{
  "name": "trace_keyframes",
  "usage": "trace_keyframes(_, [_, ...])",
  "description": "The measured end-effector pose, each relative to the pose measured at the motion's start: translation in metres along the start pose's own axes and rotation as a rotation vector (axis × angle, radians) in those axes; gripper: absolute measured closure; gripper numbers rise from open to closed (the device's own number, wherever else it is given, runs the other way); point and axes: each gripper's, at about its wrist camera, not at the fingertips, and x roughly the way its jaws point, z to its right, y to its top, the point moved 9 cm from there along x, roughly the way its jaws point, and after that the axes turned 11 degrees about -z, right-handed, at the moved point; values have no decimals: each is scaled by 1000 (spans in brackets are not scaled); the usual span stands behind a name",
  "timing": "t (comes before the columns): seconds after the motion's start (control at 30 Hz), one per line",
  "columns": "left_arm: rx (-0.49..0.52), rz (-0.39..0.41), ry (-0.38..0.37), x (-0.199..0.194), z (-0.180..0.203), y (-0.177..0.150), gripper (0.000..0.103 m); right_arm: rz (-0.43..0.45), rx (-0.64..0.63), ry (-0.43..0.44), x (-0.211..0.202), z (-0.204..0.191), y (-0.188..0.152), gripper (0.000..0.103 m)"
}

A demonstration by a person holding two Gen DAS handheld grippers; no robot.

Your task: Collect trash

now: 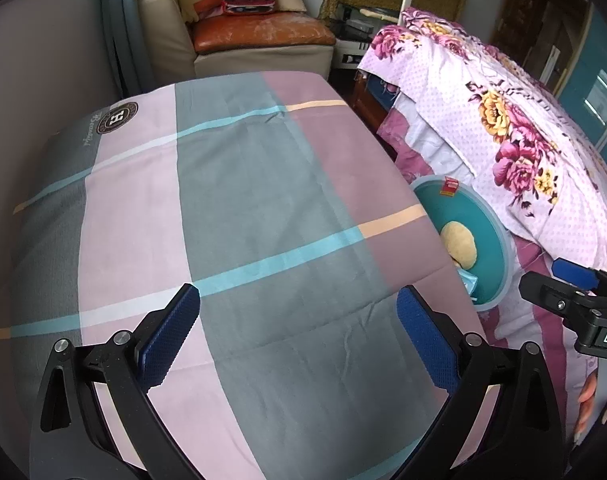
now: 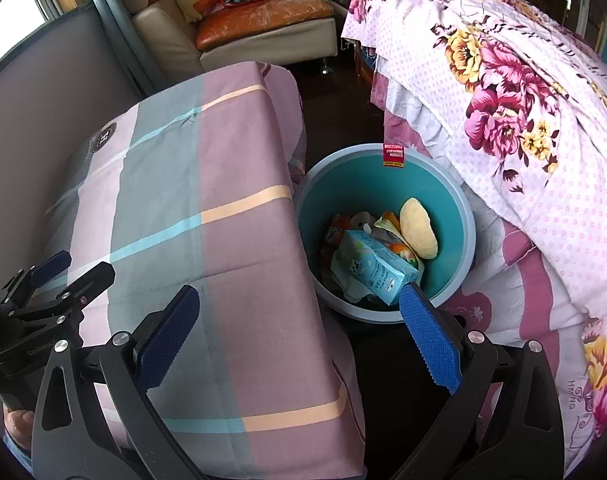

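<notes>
Plaid cloth in pink, grey and mauve blocks with light blue and peach stripes (image 1: 231, 208) is covering the counter and filling most of both views. At three o'clock from the counter, a round teal plastic bin with a pale blue rim (image 2: 459, 208) is sitting on the dark floor, just beside a bed draped in a pink floral quilt (image 2: 515, 120). Inside the bin, a light blue milk carton (image 2: 373, 270) is lying beside a pale yellow rounded piece of trash (image 2: 417, 234) and crumpled wrappers (image 2: 339, 232). Both tools are hovering empty: the left hand-held gripper (image 1: 299, 336) is spread wide above the cloth, and the right hand-held gripper (image 2: 299, 336) is spread wide at the counter's edge near the bin.
</notes>
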Motion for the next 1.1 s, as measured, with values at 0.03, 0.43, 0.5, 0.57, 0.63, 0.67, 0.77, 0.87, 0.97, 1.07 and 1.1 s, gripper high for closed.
trace_keyframes(0.03, [-1, -3, 0, 2, -1, 0, 4, -1, 1, -1, 1, -1, 0, 7])
trace_keyframes(0.43, [-13, -26, 1, 15, -8, -3, 4, -28, -1, -12, 13, -3, 2, 7])
trace_keyframes(0.5, [-15, -29, -1, 17, -9, -3, 4, -31, -3, -16, 14, -4, 3, 7])
trace_keyframes(0.57, [-17, -32, -2, 19, -10, -3, 4, -33, -3, -20, 16, -4, 4, 7])
trace_keyframes(0.63, [-18, -36, -1, 21, -11, -4, 4, -35, -3, -23, 17, -5, 4, 7])
trace_keyframes(0.67, [-18, -37, -1, 21, -11, -4, 4, -35, -3, -23, 17, -5, 5, 7])
trace_keyframes(0.77, [-18, -38, -1, 22, -12, -4, 4, -37, -3, -30, 18, -4, 6, 7])
trace_keyframes(0.87, [-19, -37, 1, 22, -13, -4, 4, -33, 1, -39, 17, -3, 7, 7])
trace_keyframes(0.97, [-21, -37, 1, 23, -14, -4, 4, -24, 15, -50, 15, 0, 9, 7])
trace_keyframes(1.07, [-29, -42, -9, 23, -16, -5, 4, -15, 25, -59, 12, 3, 10, 7])
trace_keyframes(1.1, [-30, -42, -9, 24, -16, -6, 4, -13, 28, -62, 11, 3, 10, 7])
